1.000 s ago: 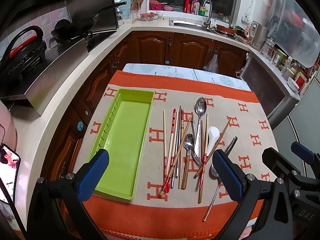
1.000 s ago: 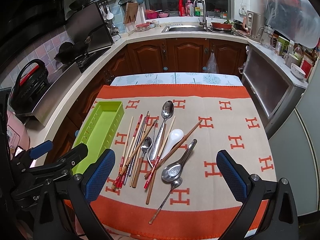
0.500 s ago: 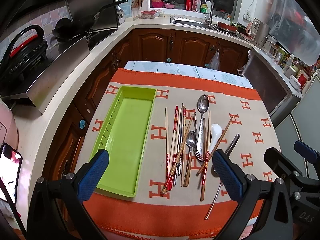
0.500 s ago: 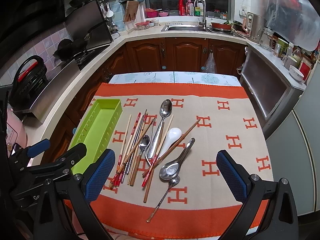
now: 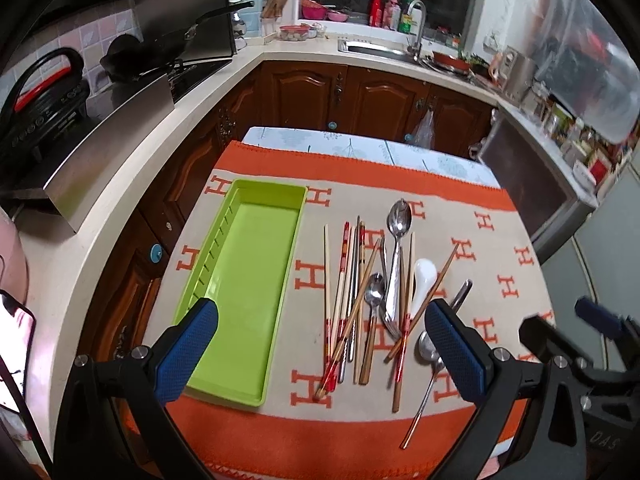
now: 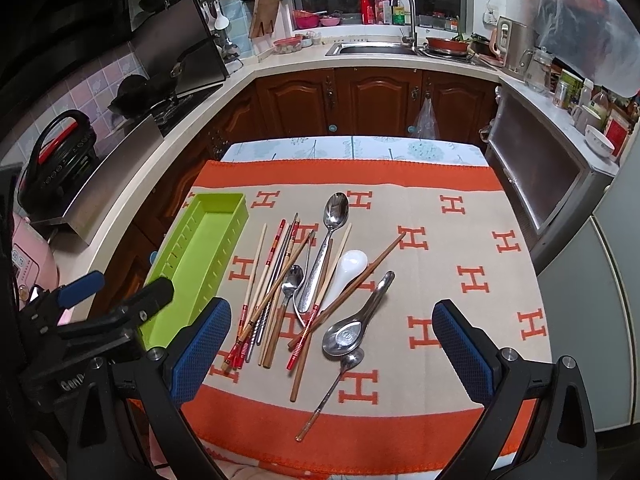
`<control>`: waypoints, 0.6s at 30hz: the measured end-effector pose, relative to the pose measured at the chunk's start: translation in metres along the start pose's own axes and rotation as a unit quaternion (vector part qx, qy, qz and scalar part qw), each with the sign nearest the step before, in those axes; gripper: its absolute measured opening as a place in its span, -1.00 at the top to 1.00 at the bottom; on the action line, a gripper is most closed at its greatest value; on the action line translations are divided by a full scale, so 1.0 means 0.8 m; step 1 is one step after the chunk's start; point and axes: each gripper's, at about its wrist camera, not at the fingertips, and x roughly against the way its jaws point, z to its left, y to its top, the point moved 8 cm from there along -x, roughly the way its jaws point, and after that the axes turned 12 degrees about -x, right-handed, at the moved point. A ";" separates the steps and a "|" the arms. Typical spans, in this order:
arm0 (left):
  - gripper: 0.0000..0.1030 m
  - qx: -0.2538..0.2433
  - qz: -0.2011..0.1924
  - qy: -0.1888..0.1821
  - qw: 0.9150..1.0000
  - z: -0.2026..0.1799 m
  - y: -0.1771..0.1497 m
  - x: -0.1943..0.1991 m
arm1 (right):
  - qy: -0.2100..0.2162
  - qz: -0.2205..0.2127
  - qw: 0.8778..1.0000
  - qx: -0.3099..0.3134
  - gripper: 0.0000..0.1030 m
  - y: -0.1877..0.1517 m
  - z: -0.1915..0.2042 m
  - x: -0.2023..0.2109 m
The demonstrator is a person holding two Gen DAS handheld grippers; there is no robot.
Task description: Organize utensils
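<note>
An empty lime-green tray (image 5: pixel 244 280) (image 6: pixel 200 256) lies lengthwise at the left of the orange-and-beige cloth. To its right is a loose pile of several chopsticks (image 5: pixel 348 292) (image 6: pixel 272 280), a large steel spoon (image 5: pixel 398 240) (image 6: pixel 328 240), a white ceramic spoon (image 5: pixel 422 280) (image 6: pixel 348 270), a smaller steel spoon (image 6: pixel 290 288) and a steel soup ladle-spoon (image 6: pixel 348 328). My left gripper (image 5: pixel 320 348) hovers open over the near edge, between the tray and the pile. My right gripper (image 6: pixel 332 352) hangs open above the near end of the pile. Neither holds anything.
The cloth (image 6: pixel 460 248) covers a small table ringed by a counter with wooden cabinets (image 6: pixel 376 100), a stove and wok (image 6: pixel 148 92) at the left, a sink (image 6: pixel 372 48) at the back and a steel box (image 6: pixel 536 176) at the right.
Both grippers have drawn back and up a little, so the tray and utensils sit slightly farther away in both views. Nothing on the cloth has moved.
</note>
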 end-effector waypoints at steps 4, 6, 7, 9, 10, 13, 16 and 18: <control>-0.98 0.019 0.011 -0.016 1.000 0.008 0.005 -0.014 | 0.006 0.007 1.000 -0.007 -0.88 0.008 -0.005 -0.007; -0.98 0.004 0.027 -0.018 0.999 0.007 0.007 -0.023 | 0.006 0.008 1.000 -0.009 -0.83 0.012 -0.008 -0.009; -0.98 -0.004 0.032 -0.025 0.999 0.004 0.010 -0.026 | 0.005 0.009 1.000 -0.009 -0.80 0.015 -0.010 -0.010; -0.98 -0.015 0.036 -0.037 0.999 0.001 0.018 -0.029 | 0.006 0.012 1.000 -0.009 -0.74 0.021 -0.013 -0.013; -0.98 -0.020 0.035 -0.041 0.998 0.000 0.023 -0.029 | 0.008 0.017 1.000 -0.011 -0.70 0.025 -0.014 -0.015; -0.98 -0.038 0.043 -0.047 0.997 -0.003 0.040 -0.030 | 0.029 0.038 0.998 -0.028 -0.61 0.040 -0.019 -0.022; -0.98 -0.065 0.066 -0.048 0.995 -0.011 0.055 -0.041 | 0.033 0.045 0.997 -0.044 -0.53 0.065 -0.031 -0.033; -0.98 -0.080 0.084 -0.048 0.992 -0.016 0.060 -0.054 | 0.030 0.053 0.997 -0.055 -0.51 0.079 -0.041 -0.043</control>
